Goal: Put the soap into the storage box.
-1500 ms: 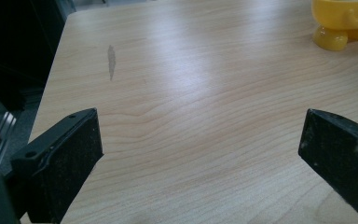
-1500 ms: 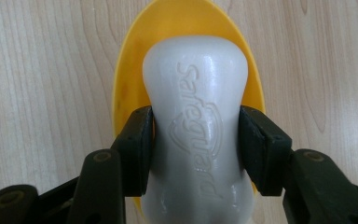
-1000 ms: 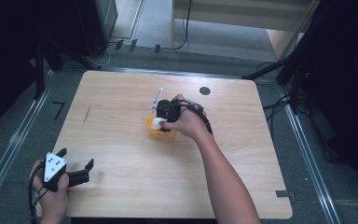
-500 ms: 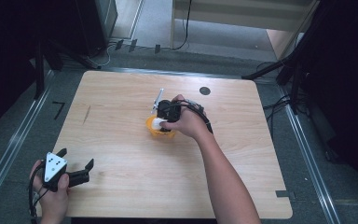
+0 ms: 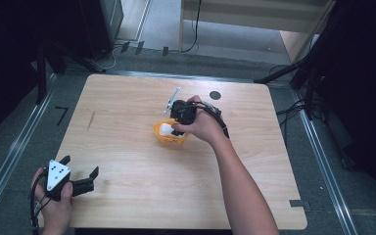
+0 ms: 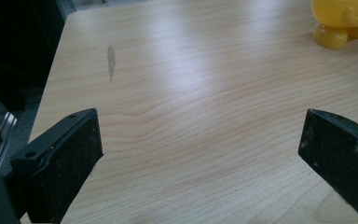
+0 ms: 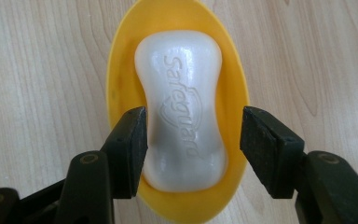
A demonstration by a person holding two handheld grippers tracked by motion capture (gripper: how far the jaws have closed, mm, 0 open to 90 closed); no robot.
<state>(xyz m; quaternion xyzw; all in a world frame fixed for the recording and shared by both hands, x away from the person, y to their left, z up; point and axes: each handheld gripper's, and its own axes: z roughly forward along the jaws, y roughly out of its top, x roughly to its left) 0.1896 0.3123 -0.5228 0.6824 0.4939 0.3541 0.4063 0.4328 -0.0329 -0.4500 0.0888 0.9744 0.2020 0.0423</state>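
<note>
A white soap bar (image 7: 184,112) stamped "Safeguard" lies in an oval yellow dish (image 7: 121,70) near the table's middle (image 5: 169,139). My right gripper (image 7: 193,135) points down into the dish. It is open, with one jaw on each side of the bar's waist: the left jaw sits close against the soap and the right jaw stands a little apart. In the high view the right gripper (image 5: 178,125) covers part of the soap (image 5: 166,129). My left gripper (image 5: 81,166) rests open at the table's near left corner, its jaws wide apart over bare wood (image 6: 200,140).
The yellow dish's side and foot (image 6: 345,18) show far off in the left gripper view. A grey streak (image 5: 91,120) marks the wood at the left, and a black round spot (image 5: 215,95) lies behind the dish. Dark stands and cables surround the table.
</note>
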